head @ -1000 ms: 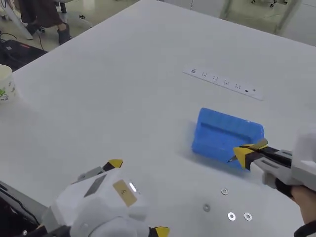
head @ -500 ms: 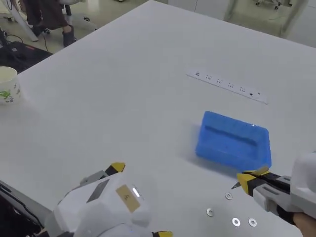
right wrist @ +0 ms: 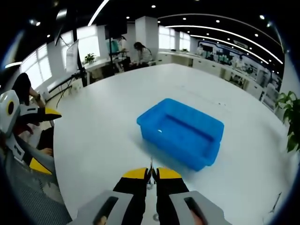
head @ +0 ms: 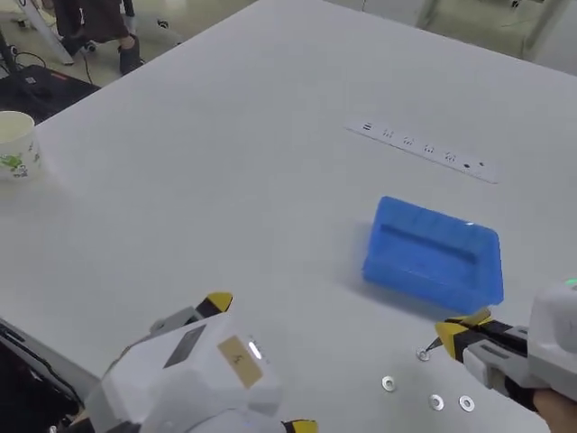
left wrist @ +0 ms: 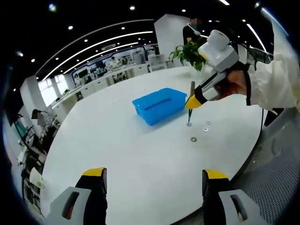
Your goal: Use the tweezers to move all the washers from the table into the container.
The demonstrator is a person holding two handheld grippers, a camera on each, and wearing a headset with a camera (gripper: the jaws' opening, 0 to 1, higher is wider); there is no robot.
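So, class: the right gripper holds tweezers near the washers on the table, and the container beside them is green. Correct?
No: the container is blue, not green, as the head view shows. The rest holds: the right gripper holds tweezers near the washers on the table.

Blue container [head: 433, 257] on a white tabletop [head: 225, 180]
We see silver washers [head: 389, 384], yellow tips on the black-and-white right gripper [head: 458, 325], and a white cup [head: 16, 149] with green print.
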